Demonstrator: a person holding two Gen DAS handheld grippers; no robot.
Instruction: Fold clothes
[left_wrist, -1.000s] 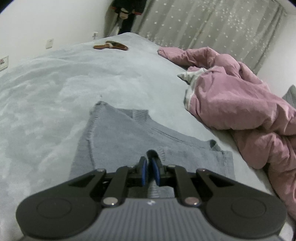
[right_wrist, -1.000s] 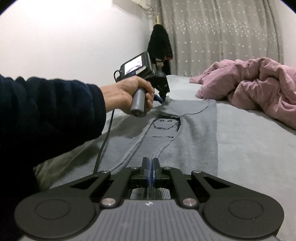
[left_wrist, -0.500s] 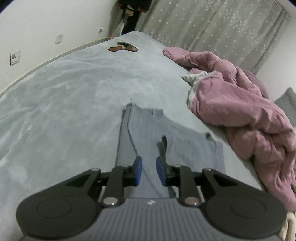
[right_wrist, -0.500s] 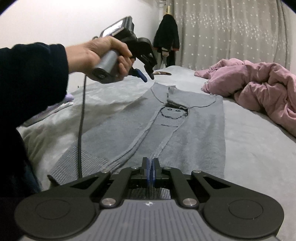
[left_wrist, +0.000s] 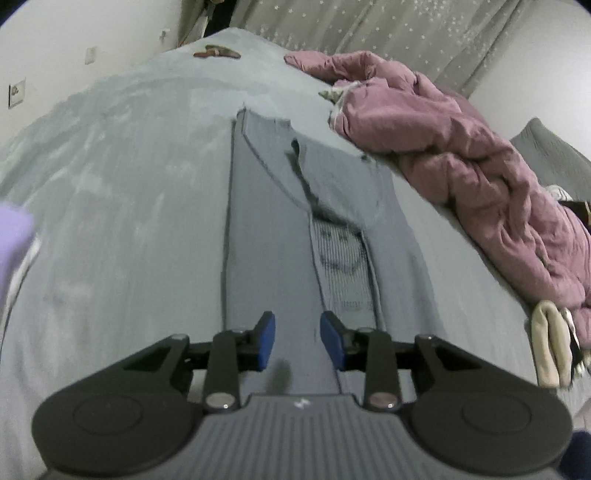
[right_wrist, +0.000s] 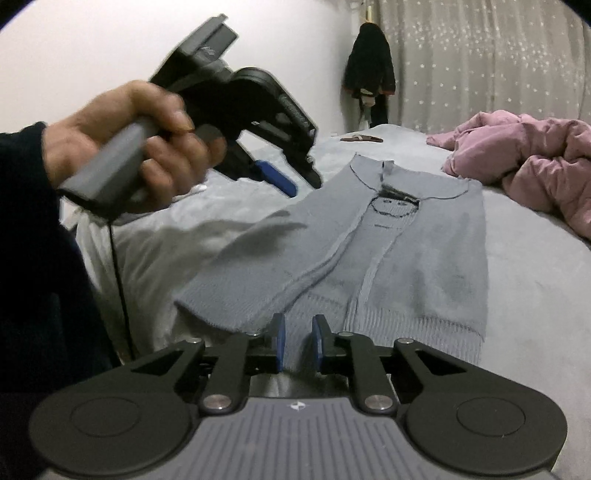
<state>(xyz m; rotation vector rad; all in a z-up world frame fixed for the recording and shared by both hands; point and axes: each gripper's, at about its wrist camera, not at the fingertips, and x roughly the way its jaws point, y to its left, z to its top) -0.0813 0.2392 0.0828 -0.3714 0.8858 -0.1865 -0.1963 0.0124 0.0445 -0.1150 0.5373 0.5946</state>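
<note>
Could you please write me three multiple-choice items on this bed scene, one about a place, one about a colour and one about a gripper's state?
1. Where does the grey sweater lie?
A. flat on the bed
B. on a chair
C. on the floor

2. What colour is the crumpled quilt?
A. green
B. pink
C. black

3. How is the right gripper?
A. shut on the hem
B. open
C. out of view

Answers: 1 A, it is spread over the bed cover; 2 B, pink folds beside the sweater; 3 B, a gap shows between its blue pads.
</note>
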